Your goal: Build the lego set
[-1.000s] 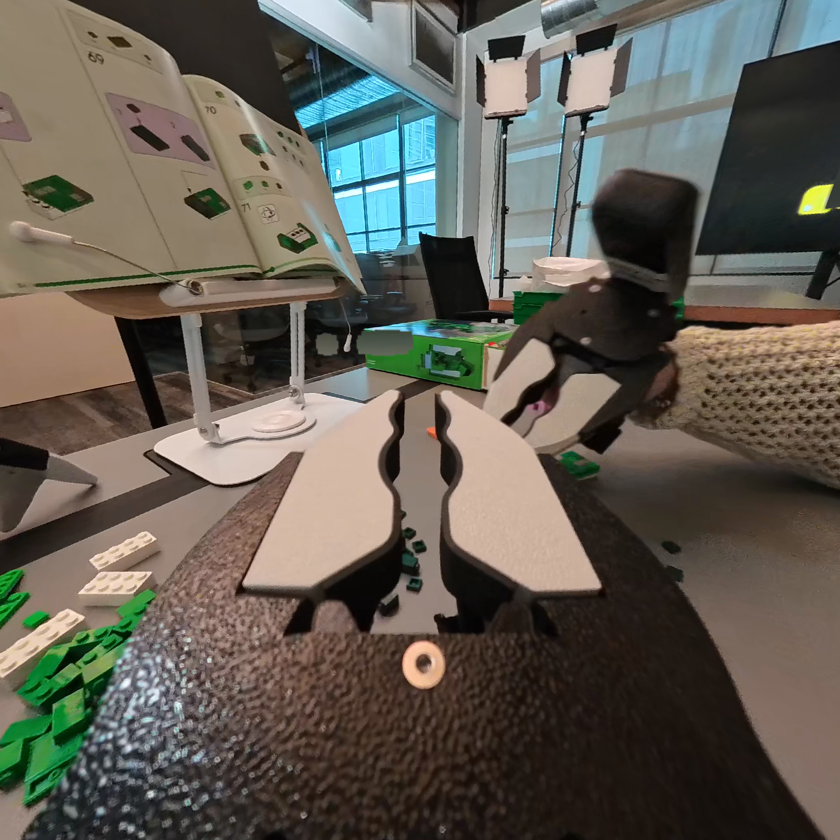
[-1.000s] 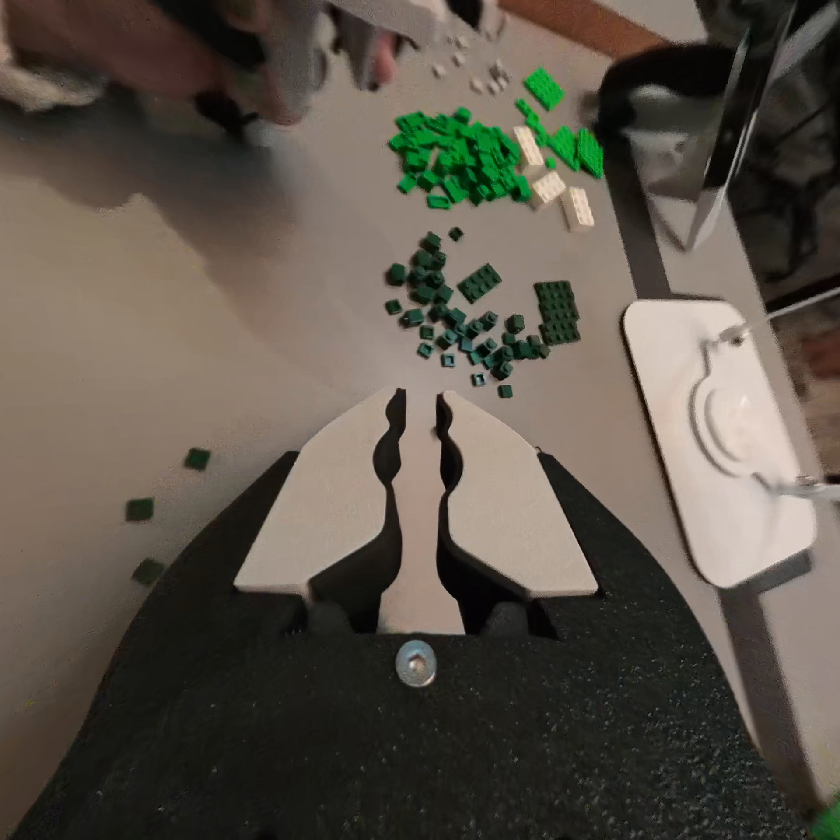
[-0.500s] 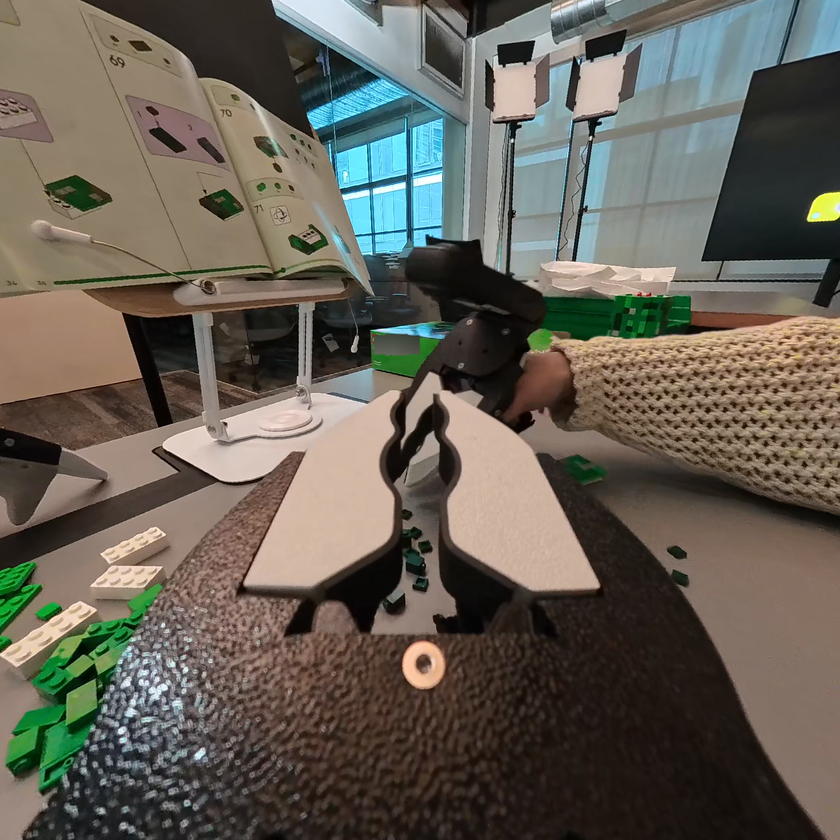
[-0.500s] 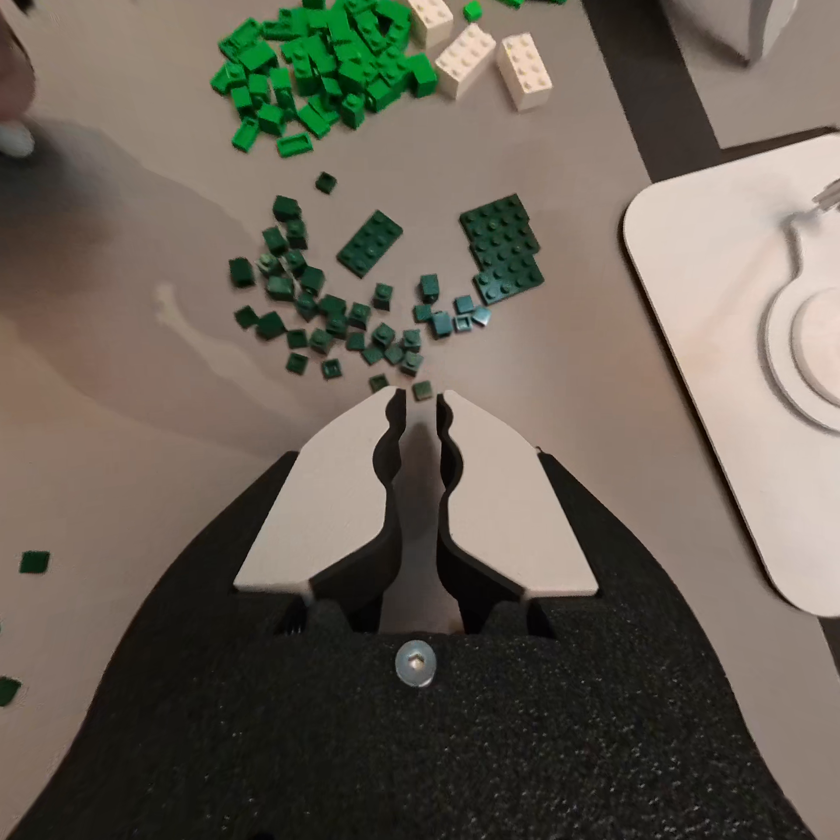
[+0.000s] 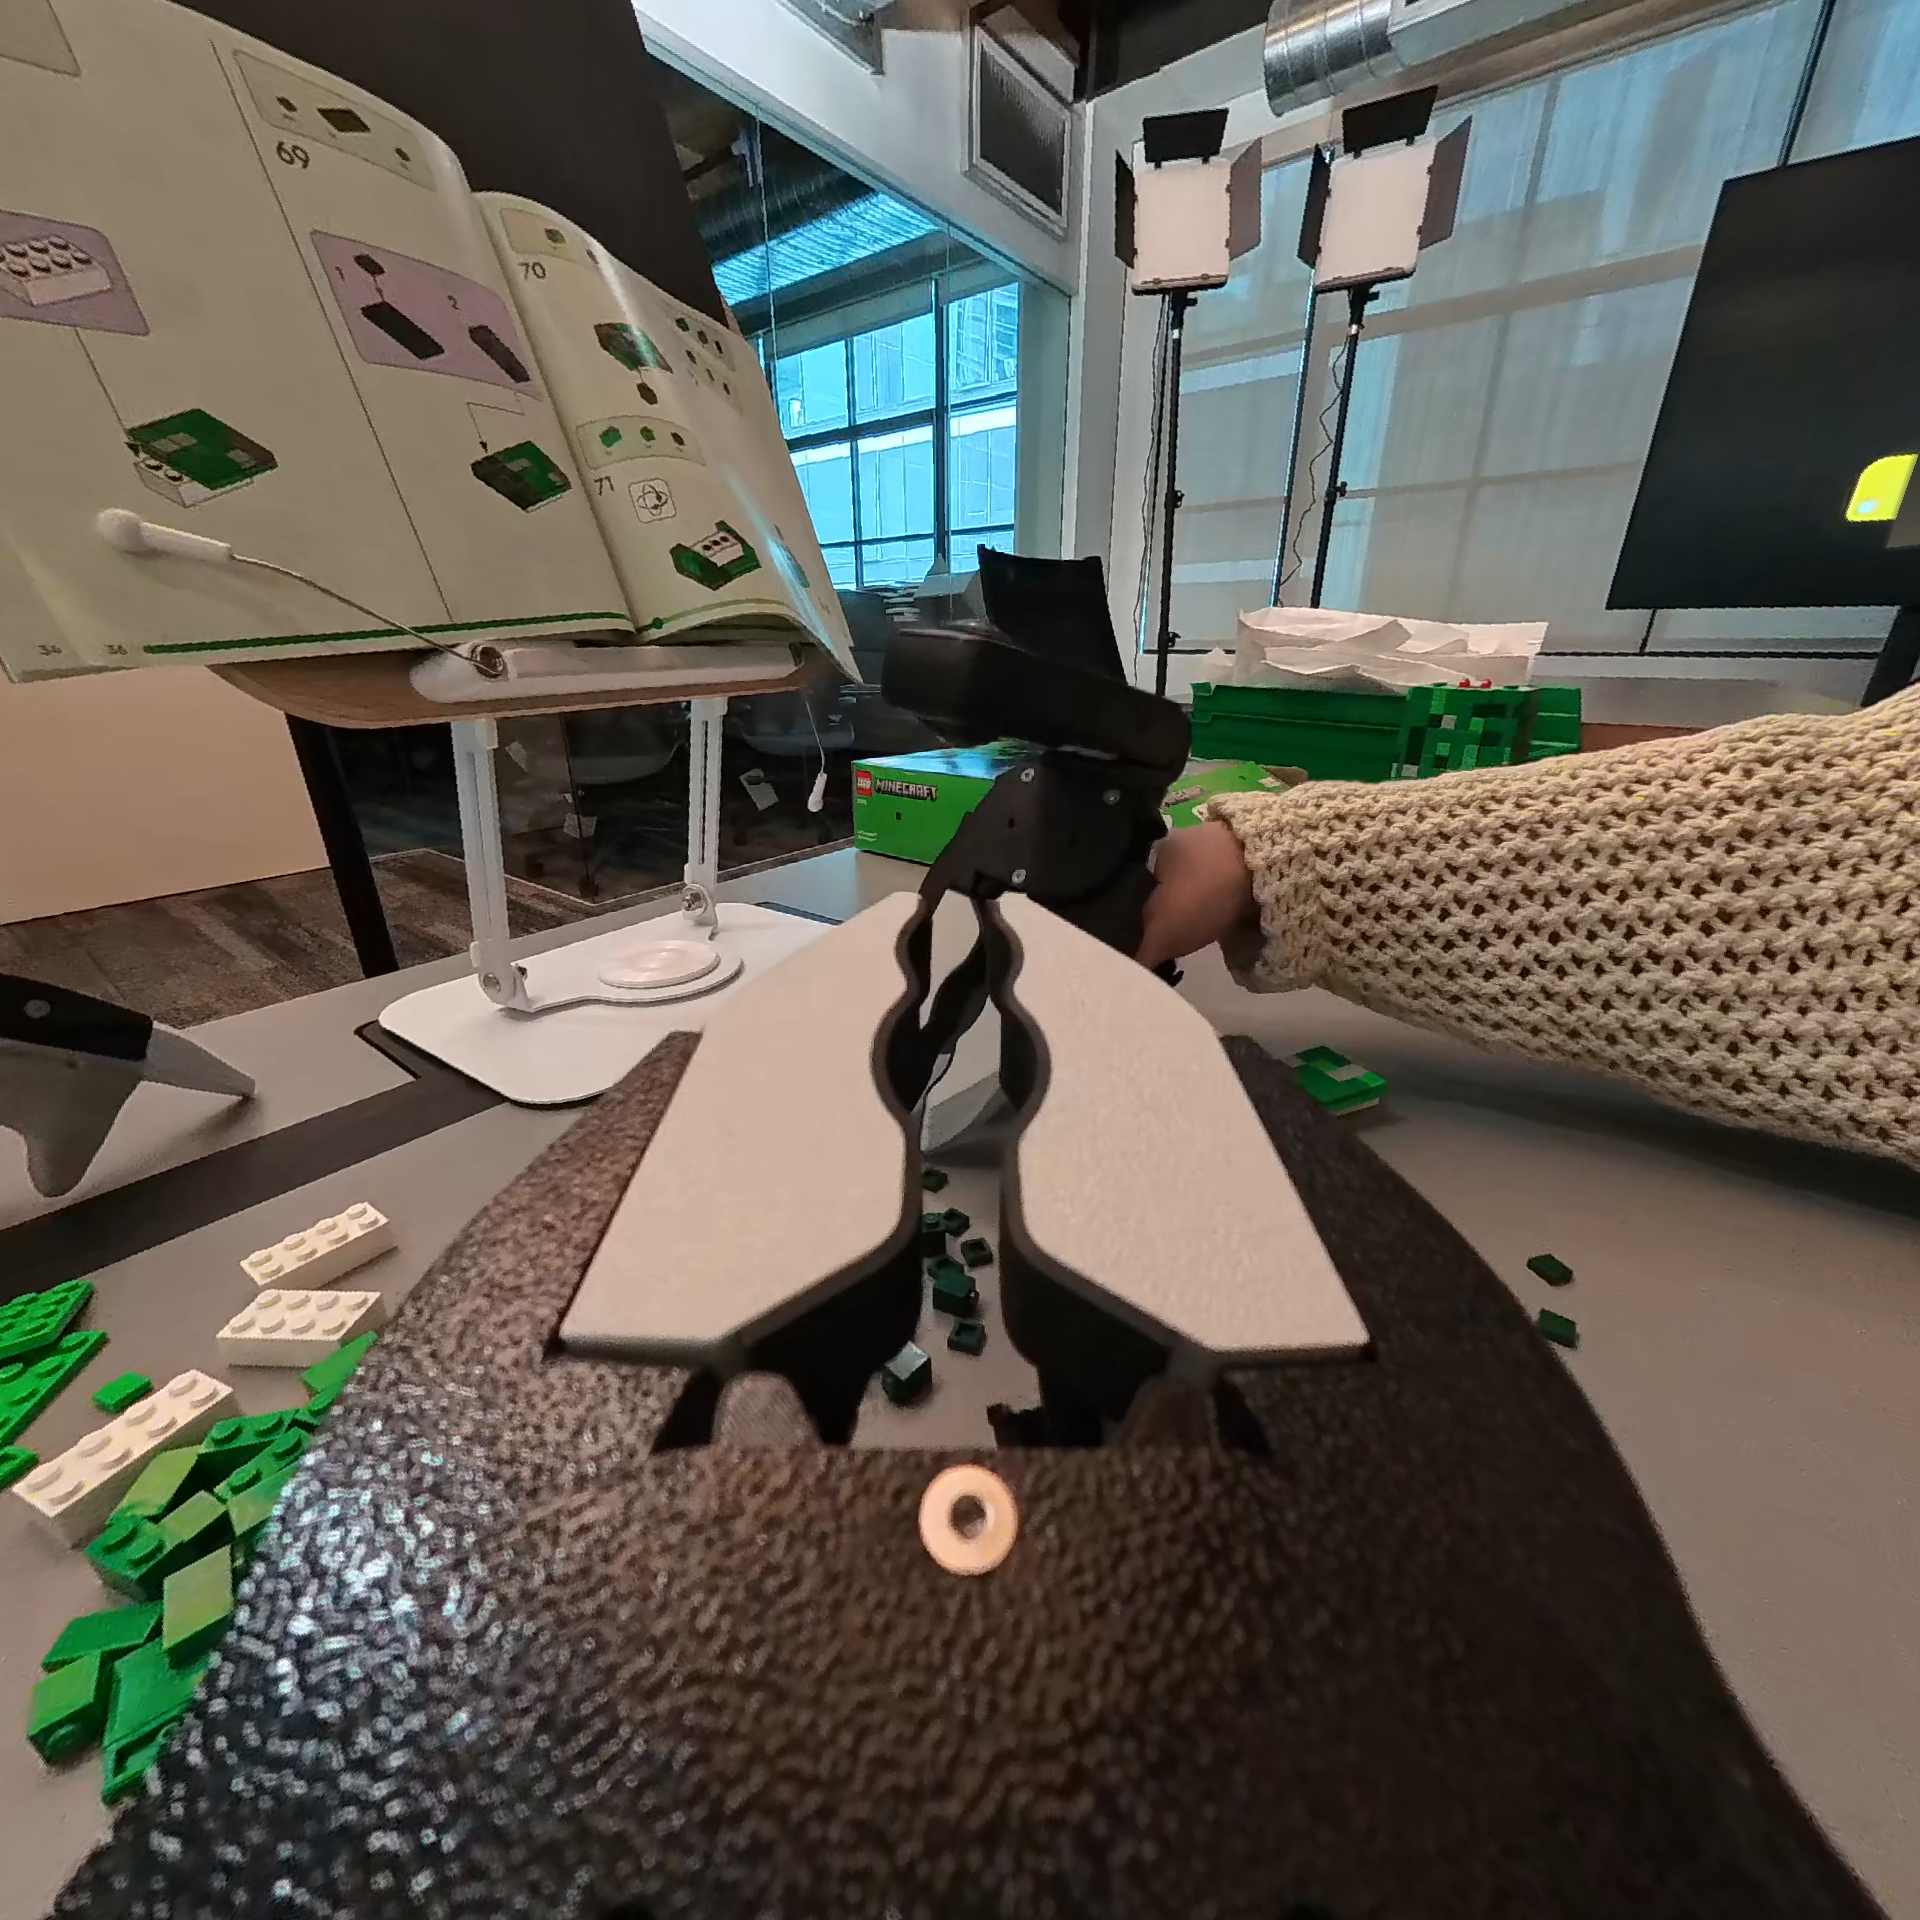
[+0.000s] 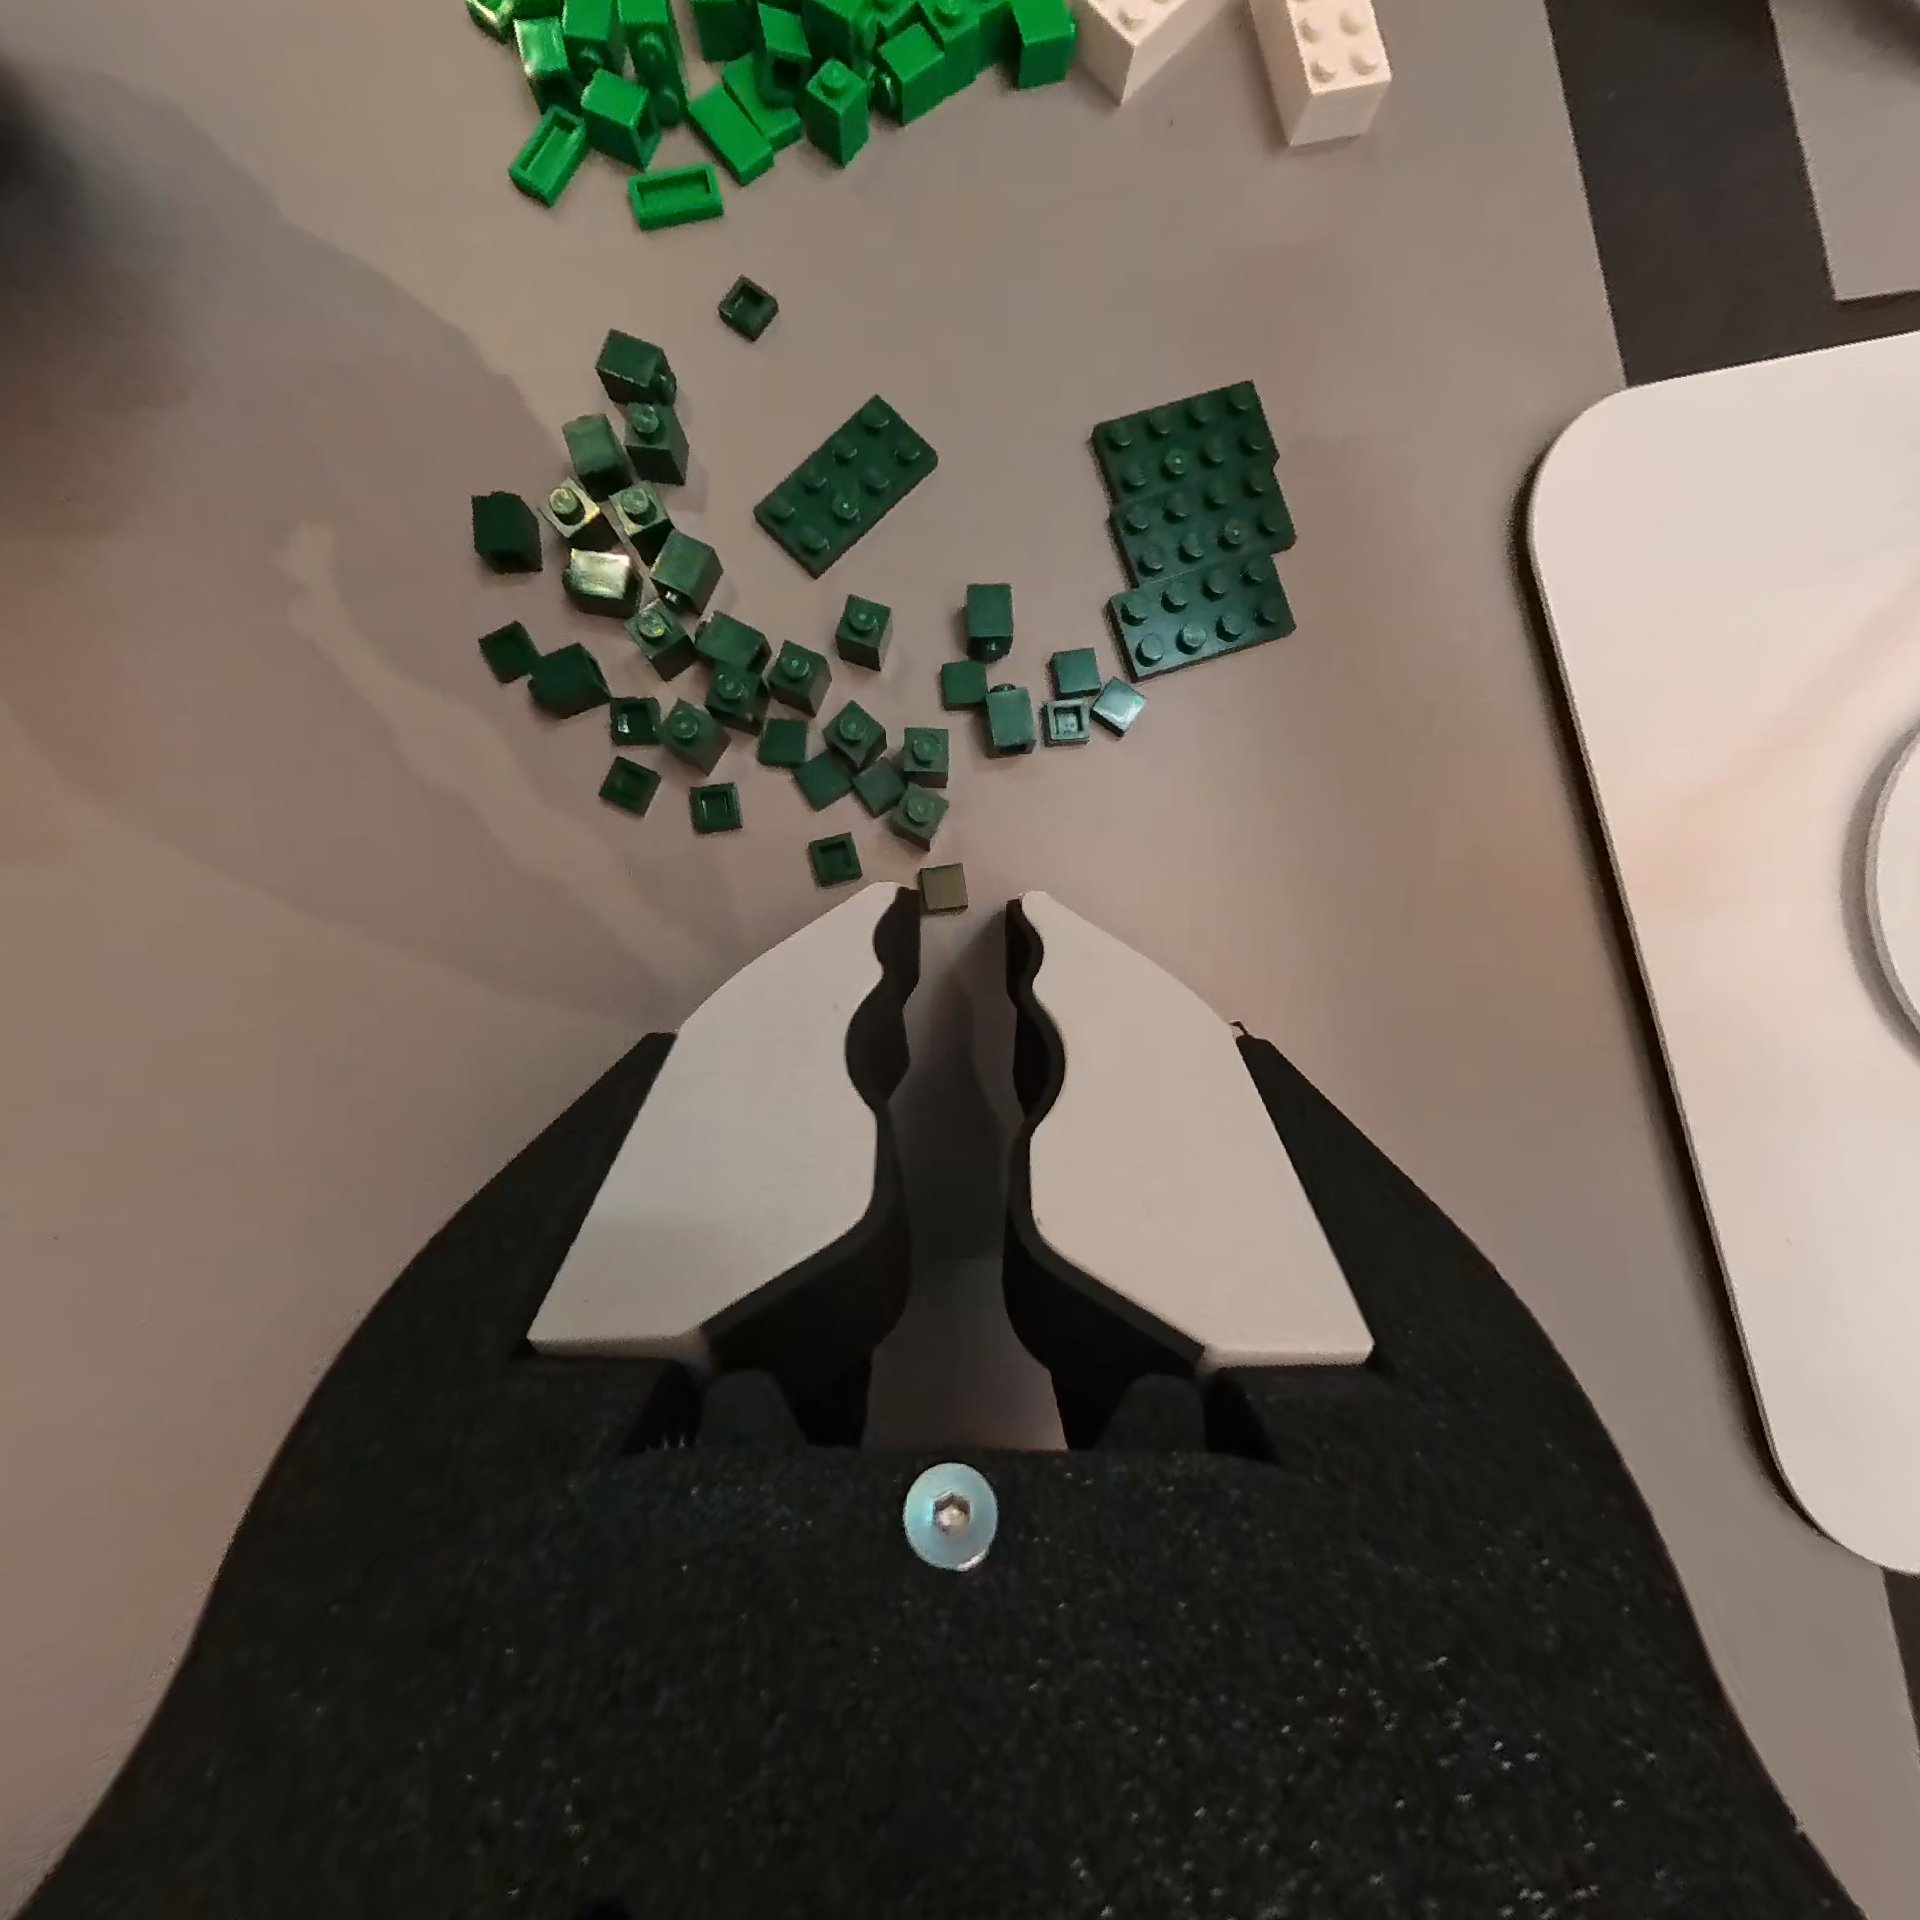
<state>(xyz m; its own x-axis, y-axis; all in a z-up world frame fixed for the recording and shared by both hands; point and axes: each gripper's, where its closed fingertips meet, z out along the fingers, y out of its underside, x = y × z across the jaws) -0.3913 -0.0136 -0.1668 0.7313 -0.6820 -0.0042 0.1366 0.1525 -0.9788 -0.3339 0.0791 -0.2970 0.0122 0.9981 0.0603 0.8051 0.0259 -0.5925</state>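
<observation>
A grey matte counter (image 6: 1299,935) fills the right wrist view, seen from above; the left wrist view alone shows the glass-walled room, two panel lights (image 5: 1278,192) on stands, and an open instruction book (image 5: 343,416) propped on a white stand (image 5: 582,997). Only the top-down view lays out the dark green pieces (image 6: 727,665): small studded cubes and flat tiles scattered loosely, a two-by-four plate (image 6: 847,483), and wider plates (image 6: 1195,530) side by side; bright green bricks (image 6: 748,73) and white bricks (image 6: 1320,62) lie beyond. The right gripper (image 6: 961,902), with pale textured fingers on a black grainy body, is slightly spread, its tips low over one dark tile (image 6: 942,889), perhaps touching the counter. The left gripper (image 5: 951,909) hovers with a narrow gap, holding nothing; a knitted cream sleeve (image 5: 1579,935) reaches across.
</observation>
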